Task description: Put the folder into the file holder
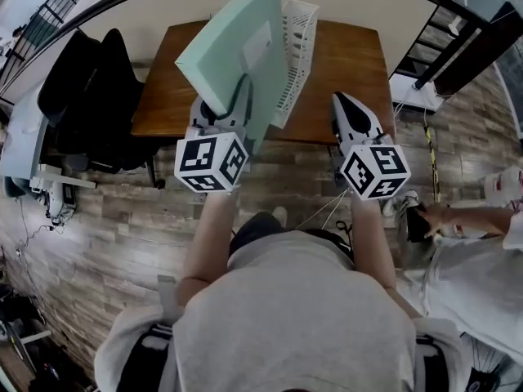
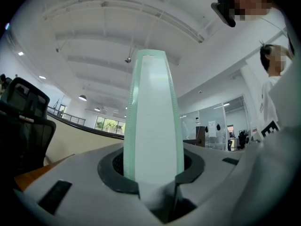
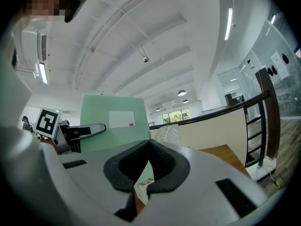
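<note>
A mint-green folder (image 1: 237, 47) with a white label stands upright in my left gripper (image 1: 234, 104), whose jaws are shut on its lower edge. In the left gripper view the folder (image 2: 153, 121) rises edge-on from between the pads (image 2: 117, 173). A white mesh file holder (image 1: 296, 47) stands on the brown table (image 1: 343, 64), just right of the folder and behind it. My right gripper (image 1: 347, 109) hovers at the table's near edge, shut and empty. The right gripper view shows the folder (image 3: 113, 121) to the left and the file holder (image 3: 167, 133) past its shut jaws.
A black office chair (image 1: 90, 88) draped with dark clothing stands left of the table. A person (image 1: 482, 243) is at the right on the wooden floor. A black stair rail (image 1: 458, 39) runs at the far right.
</note>
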The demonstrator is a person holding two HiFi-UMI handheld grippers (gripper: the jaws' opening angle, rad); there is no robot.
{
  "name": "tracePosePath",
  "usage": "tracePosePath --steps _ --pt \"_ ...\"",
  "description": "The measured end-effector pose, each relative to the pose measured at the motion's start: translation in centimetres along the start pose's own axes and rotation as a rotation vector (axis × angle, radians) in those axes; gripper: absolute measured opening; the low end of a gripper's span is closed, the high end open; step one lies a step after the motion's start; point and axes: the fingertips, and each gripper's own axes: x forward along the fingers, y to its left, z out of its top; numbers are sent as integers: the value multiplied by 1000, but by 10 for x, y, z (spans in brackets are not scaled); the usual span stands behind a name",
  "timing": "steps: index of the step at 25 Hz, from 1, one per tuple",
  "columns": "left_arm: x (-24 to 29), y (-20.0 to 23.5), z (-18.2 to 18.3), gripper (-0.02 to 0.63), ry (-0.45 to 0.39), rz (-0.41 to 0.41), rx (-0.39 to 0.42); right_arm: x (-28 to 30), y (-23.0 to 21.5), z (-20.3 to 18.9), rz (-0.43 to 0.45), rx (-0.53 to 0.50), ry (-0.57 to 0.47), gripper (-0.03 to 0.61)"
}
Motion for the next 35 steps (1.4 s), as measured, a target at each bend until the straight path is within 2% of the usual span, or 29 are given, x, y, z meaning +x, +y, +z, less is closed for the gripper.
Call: tracePosePath --steps 5,16,24,35 --pt "15 -1 -10 173 0 -43 -7 10 -8 -3 -52 -3 -11 9" --pt "36 -6 -18 173 -13 -44 1 13 -26 -16 -117 3 20 9" --pt "52 -13 -19 173 -19 -25 9 22 -32 -20 -70 -4 50 9" --pt "79 -16 -23 173 -12 -19 29 39 -45 -4 -4 -30 63 9"
